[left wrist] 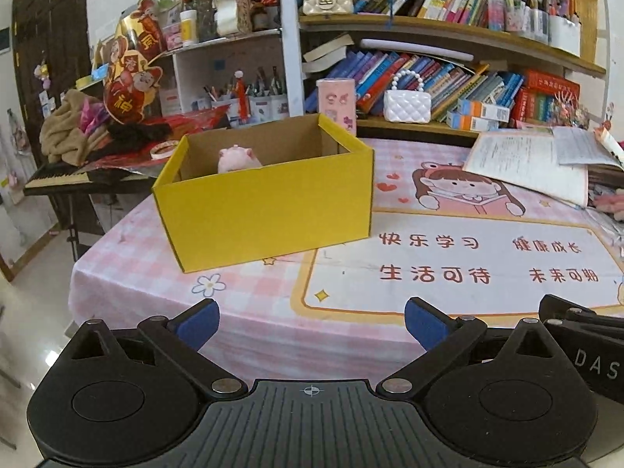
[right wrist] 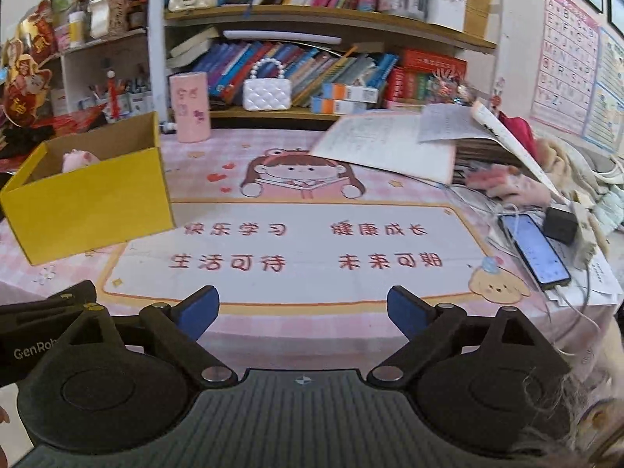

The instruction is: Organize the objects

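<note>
gaping empty, both claws; right claw view alone shows phone; yellow box in both.

A white purse sits on the bookshelf by leaning books. A phone lies on the surface, with papers behind it. A keyboard stands far left.

Both fisheye views are evenly, softly lit by indoor light, with no hard shadows. The yellow box casts only a faint shadow on the tablecloth. Straight shelf lines bow strongly toward the edges, corners darken, and distant book spines blur slightly.
</note>
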The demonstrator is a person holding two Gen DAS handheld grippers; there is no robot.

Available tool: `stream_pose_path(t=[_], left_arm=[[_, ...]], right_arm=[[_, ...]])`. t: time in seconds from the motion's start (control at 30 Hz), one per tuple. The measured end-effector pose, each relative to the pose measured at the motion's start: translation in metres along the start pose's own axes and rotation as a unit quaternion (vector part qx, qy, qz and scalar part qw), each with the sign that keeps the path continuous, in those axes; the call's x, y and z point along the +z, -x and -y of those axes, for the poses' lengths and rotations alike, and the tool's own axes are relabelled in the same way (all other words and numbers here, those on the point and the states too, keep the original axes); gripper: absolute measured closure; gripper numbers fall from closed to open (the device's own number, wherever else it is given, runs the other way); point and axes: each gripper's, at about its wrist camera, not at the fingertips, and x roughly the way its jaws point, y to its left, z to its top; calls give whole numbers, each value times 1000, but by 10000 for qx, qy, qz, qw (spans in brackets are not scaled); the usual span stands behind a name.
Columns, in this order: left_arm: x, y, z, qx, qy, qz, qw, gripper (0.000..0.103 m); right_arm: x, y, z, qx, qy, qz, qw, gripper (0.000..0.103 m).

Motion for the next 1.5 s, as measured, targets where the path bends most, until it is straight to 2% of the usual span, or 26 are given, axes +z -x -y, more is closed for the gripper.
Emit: stream_pose_path(t=[0.2,0.43,1.03,1.5], left_arm=[[0,0,13,-15,-185,33,9998,1],[1,0,22,33,-405,128,9991,1],[0,-8,20,53,-176,-194,9996,0],[0,-13,17,51,-30,-287,9996,0]], right_arm=[[-3,-3,8,-338,-9,-69,9994,3],[-5,-6,14,-501,-70,-131,9986,2],[-3,-14,14,-474,8,-210,9987,2],[-3,-18,10,-488,76,-248,9985,2]])
